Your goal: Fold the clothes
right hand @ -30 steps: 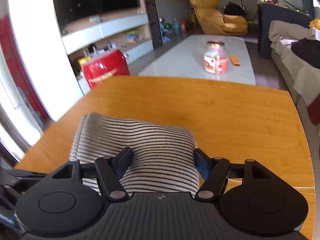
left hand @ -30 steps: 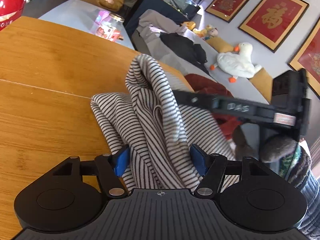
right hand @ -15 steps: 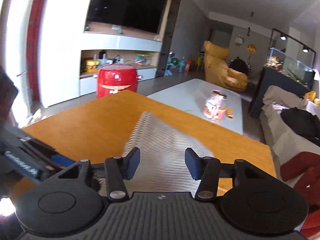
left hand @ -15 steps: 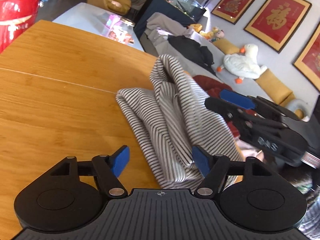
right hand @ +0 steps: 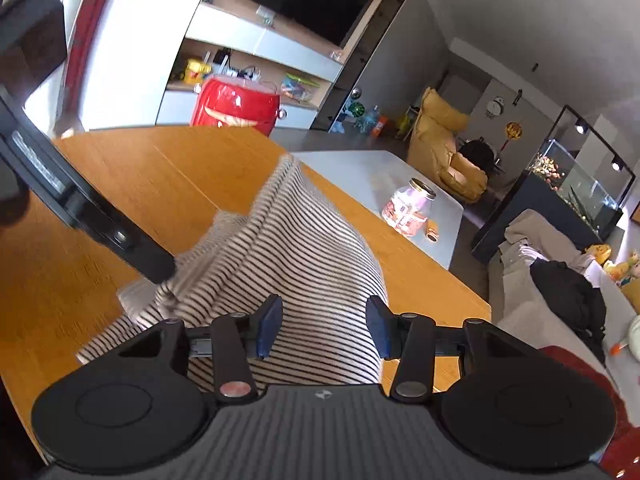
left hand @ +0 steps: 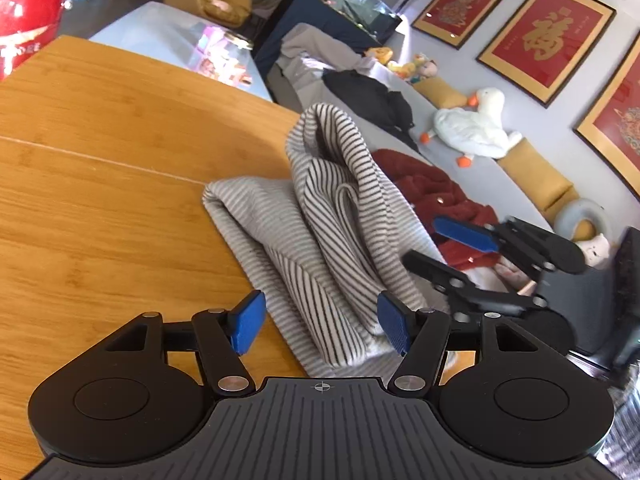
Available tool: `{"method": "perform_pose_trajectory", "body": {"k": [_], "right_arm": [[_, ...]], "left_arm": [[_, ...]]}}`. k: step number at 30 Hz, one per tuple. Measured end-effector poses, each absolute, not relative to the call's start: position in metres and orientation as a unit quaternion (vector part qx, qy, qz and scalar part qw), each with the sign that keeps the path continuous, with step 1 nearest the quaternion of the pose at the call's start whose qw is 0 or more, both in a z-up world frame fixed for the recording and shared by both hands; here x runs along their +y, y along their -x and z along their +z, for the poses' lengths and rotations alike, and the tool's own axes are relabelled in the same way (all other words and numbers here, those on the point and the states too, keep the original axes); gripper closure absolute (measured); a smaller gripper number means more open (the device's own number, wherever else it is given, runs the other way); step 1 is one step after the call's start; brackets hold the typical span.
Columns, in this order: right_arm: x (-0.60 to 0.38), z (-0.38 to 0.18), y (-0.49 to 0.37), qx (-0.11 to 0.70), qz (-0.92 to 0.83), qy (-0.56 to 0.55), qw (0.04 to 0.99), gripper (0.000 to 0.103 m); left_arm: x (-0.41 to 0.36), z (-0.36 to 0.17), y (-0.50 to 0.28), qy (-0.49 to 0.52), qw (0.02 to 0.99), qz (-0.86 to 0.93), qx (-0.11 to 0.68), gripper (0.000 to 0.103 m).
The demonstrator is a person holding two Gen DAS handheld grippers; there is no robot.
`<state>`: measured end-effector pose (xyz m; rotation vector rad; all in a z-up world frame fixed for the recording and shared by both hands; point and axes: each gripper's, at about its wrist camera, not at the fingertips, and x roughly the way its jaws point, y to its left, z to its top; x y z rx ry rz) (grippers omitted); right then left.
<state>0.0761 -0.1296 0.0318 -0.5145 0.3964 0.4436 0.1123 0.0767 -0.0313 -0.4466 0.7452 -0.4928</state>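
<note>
Left gripper (left hand: pixel 321 322) held with jaws wide apart, nothing gripped, right gripper (right hand: pixel 323 327) likewise spread and empty, striped garment (left hand: pixel 320 220) bunched on the wooden counter (left hand: pixel 100 168) between and beyond both, sofa (left hand: pixel 460 168) seen behind.

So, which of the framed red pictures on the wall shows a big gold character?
The middle framed picture in the left wrist view: it bears one large gold character, whereas the others show fine patterned figures.
</note>
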Motion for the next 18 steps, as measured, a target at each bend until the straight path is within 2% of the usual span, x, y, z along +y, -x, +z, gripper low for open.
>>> {"method": "perform_pose_trajectory", "body": {"k": [1, 4, 6, 8, 10, 11, 14, 16, 17, 18], "right_arm": [[-0.128, 0.035, -0.073, 0.189, 0.218, 0.239, 0.927, 0.04], [-0.106, 0.027, -0.059, 0.186, 0.23, 0.22, 0.93, 0.033], [-0.092, 0.01, -0.056, 0.184, 0.21, 0.249, 0.927, 0.033], [-0.089, -0.003, -0.058, 0.183, 0.181, 0.265, 0.93, 0.039], [-0.096, 0.001, -0.06, 0.185, 0.167, 0.245, 0.937, 0.054], [-0.1, 0.005, -0.06, 0.184, 0.162, 0.236, 0.94, 0.055], [-0.096, 0.003, -0.052, 0.155, 0.133, 0.288, 0.936, 0.056], [-0.094, -0.002, -0.054, 0.167, 0.143, 0.291, 0.931, 0.049], [-0.093, -0.005, -0.055, 0.176, 0.15, 0.287, 0.93, 0.048], [-0.093, -0.007, -0.058, 0.18, 0.151, 0.285, 0.929, 0.047]], "left_arm": [[0.08, -0.031, -0.114, 0.216, 0.881, -0.223, 0.356, 0.037], [0.093, -0.032, -0.119, 0.244, 0.883, -0.186, 0.356, 0.037], [0.1, -0.034, -0.121, 0.262, 0.878, -0.179, 0.359, 0.037], [0.099, -0.034, -0.121, 0.264, 0.875, -0.185, 0.362, 0.037], [0.094, -0.033, -0.12, 0.261, 0.873, -0.197, 0.362, 0.037], [0.091, -0.033, -0.119, 0.259, 0.872, -0.203, 0.363, 0.038], [0.084, -0.039, -0.123, 0.269, 0.861, -0.222, 0.371, 0.041], [0.077, -0.042, -0.126, 0.27, 0.855, -0.231, 0.377, 0.043], [0.073, -0.044, -0.127, 0.264, 0.856, -0.228, 0.381, 0.049], [0.07, -0.045, -0.128, 0.258, 0.858, -0.225, 0.383, 0.049]]}}
